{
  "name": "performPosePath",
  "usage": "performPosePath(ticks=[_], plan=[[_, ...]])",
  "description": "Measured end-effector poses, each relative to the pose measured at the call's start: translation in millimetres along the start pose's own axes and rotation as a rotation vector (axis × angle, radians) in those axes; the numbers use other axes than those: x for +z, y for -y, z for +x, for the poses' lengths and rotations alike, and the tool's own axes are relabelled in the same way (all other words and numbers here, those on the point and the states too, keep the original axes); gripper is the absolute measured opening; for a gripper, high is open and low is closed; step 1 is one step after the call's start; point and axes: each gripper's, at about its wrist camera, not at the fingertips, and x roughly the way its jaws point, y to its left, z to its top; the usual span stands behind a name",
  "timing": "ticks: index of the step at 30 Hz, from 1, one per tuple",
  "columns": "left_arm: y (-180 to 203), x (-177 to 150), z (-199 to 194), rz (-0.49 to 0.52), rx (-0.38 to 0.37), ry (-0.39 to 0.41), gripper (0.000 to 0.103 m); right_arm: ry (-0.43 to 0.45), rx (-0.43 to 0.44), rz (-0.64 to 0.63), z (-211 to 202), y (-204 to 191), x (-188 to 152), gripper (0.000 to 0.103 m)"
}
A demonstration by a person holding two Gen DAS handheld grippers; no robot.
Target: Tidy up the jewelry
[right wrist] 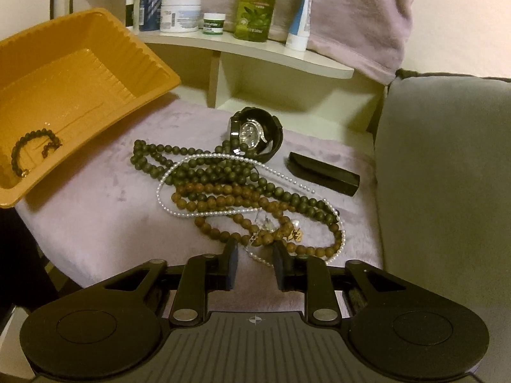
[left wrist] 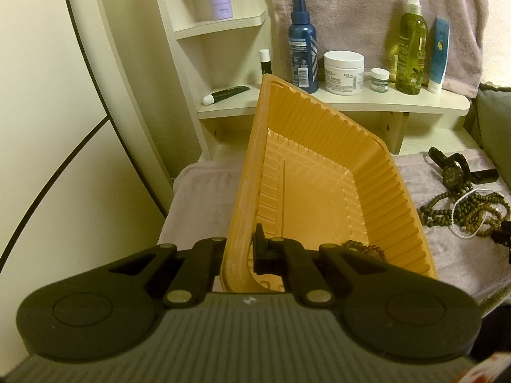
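Shelf [left wrist: 399, 103]: blue spray bottle [left wrist: 302, 48], white jar [left wrist: 343, 71], olive bottle [left wrist: 411, 41]; grey cushion [right wrist: 447, 175] right.

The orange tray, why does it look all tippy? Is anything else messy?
The orange tray is tilted because the left gripper pinches its rim and lifts one side. A dark bead bracelet lies inside. Beside it, bead necklaces and a pearl strand lie tangled on the cloth.

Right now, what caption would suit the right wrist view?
Right hand-held gripper poised over tangled bead necklaces beside a watch; one bracelet already in the tilted orange tray.
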Motion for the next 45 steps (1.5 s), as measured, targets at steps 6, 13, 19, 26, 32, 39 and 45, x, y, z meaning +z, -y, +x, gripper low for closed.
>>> performPosePath(ticks=[6,13,19,26,32,39,45], plan=[[0.7,-1.7,-1.5,-0.002,-0.001,0.003,0.005,-0.010,0.003,0.016,-7.6,-1.9,-2.7,0.000],[1.0,-1.8,-1.6,-0.002,0.000,0.003,0.005,0.017,-0.014,0.141,-21.3,14.2,-10.1,0.001],[1.7,-2.0,-1.8,-0.001,0.002,0.002,0.005,0.044,-0.072,0.381,-18.4,50.6,-9.6,0.033],[2.7,-2.0,-3.2,0.003,0.005,-0.001,0.005,0.033,-0.076,0.511,-5.0,70.6,-7.4,0.033],[2.0,-1.4,-1.8,0.004,0.005,-0.003,0.004,0.036,-0.082,0.501,-4.8,64.0,-4.0,0.021],[1.3,-1.9,-1.5,0.002,0.000,-0.002,0.005,0.039,-0.081,0.489,-2.6,55.7,-2.6,0.001],[1.1,-2.5,-2.7,0.000,-0.005,0.001,0.005,0.055,-0.105,0.475,-17.2,52.0,-5.4,0.001]])
